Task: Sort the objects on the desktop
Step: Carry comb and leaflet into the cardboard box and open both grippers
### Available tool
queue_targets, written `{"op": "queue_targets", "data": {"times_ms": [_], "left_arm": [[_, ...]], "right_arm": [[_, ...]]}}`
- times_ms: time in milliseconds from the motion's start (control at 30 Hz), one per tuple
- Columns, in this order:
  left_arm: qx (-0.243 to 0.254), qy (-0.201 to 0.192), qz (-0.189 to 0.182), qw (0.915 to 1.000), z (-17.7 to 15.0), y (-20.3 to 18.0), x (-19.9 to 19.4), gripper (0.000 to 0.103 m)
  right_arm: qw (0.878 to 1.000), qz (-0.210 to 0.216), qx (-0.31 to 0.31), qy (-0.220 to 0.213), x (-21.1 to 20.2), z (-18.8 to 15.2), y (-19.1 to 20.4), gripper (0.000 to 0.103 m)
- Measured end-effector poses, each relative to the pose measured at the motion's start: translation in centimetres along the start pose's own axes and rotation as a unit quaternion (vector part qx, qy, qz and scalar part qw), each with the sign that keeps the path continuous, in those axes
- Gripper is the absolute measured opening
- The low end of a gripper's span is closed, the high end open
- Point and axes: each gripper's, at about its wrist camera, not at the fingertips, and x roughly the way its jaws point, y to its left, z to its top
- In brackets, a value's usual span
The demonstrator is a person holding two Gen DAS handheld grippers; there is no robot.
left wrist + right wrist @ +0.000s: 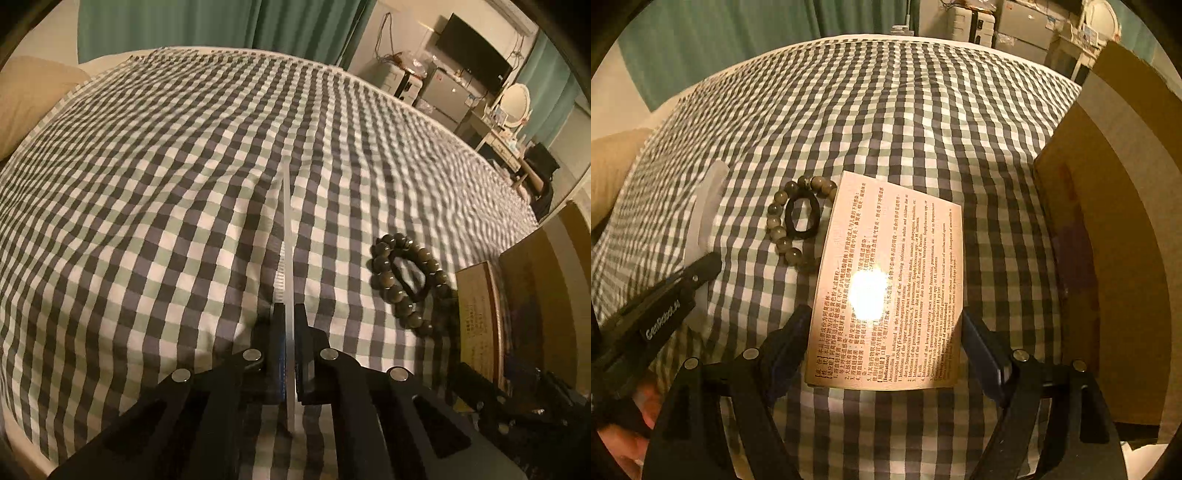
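Observation:
My left gripper (290, 314) is shut on a thin translucent white plastic strip (287, 229), seen edge-on with fine teeth along one side. From the right wrist view the strip (707, 199) shows flat, held by the left gripper (701, 269). A bracelet of olive-brown beads (406, 280) (783, 229) lies on the checked bedspread (166, 184), with a black hair tie (802, 218) inside its ring. My right gripper (886, 321) is shut on a beige medicine box (886, 266) printed with text, its fingers pressing both side edges. The box (476, 321) is tilted up off the cloth.
A brown cardboard box (1115, 258) (543, 273) stands at the right edge of the bed. A beige pillow (33, 99) lies far left. A person's hand (631, 424) holds the left gripper. Green curtains and a dresser with a round mirror (515, 105) are behind.

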Motion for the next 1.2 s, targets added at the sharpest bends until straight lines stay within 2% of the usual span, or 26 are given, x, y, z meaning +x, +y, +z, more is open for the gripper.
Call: {"op": "queue_targets", "data": {"times_ms": [33, 133, 300, 433, 533, 667, 733, 833, 900, 1033, 1100, 1200], "left_arm": [[0.001, -0.003, 0.000, 1.0000, 0.0, 0.0, -0.4, 0.003], [0.003, -0.015, -0.006, 0.9999, -0.2, -0.1, -1.6, 0.003], [0.016, -0.033, -0.012, 0.9992, -0.7, -0.5, -3.5, 0.003], [0.036, -0.045, -0.002, 0.9984, -1.2, -1.5, -5.1, 0.003], [0.060, -0.062, 0.005, 0.9962, -1.6, -2.6, -7.1, 0.003], [0.075, -0.074, -0.004, 0.9945, -1.3, -3.9, -9.7, 0.003], [0.086, -0.085, -0.009, 0.9926, -0.9, -5.1, -11.2, 0.003], [0.102, -0.107, -0.023, 0.9887, -0.4, -7.3, -13.6, 0.003], [0.118, -0.131, -0.036, 0.9837, -0.2, -9.6, -15.7, 0.003], [0.144, -0.142, -0.066, 0.9772, 0.2, -14.3, -17.7, 0.003], [0.158, -0.140, -0.095, 0.9728, 0.3, -17.1, -18.3, 0.003], [0.188, -0.137, -0.115, 0.9658, 0.2, -21.0, -18.7, 0.003]], "right_arm": [[1.000, 0.004, 0.004, 0.000, -0.3, -0.6, -0.1, 0.079], [1.000, 0.017, 0.013, -0.003, 0.3, 0.3, 0.4, 0.079], [0.999, 0.025, 0.006, -0.027, -1.7, 0.0, 0.5, 0.079], [0.998, 0.027, -0.008, -0.048, -3.3, 0.0, 1.3, 0.078], [0.997, 0.034, -0.016, -0.073, -5.6, -0.2, 1.8, 0.078], [0.992, 0.047, -0.015, -0.119, -9.7, 0.1, 1.7, 0.078], [0.988, 0.055, 0.000, -0.144, -12.0, 0.2, 0.8, 0.078], [0.980, 0.097, 0.045, -0.169, -15.8, 0.6, -2.0, 0.078], [0.975, 0.106, 0.067, -0.185, -17.5, 0.8, -4.0, 0.078], [0.968, 0.074, 0.084, -0.224, -20.6, 0.8, -7.8, 0.078], [0.965, 0.071, 0.097, -0.231, -21.1, 1.0, -9.6, 0.078], [0.965, 0.059, 0.114, -0.230, -21.9, 1.1, -13.2, 0.078]]}}
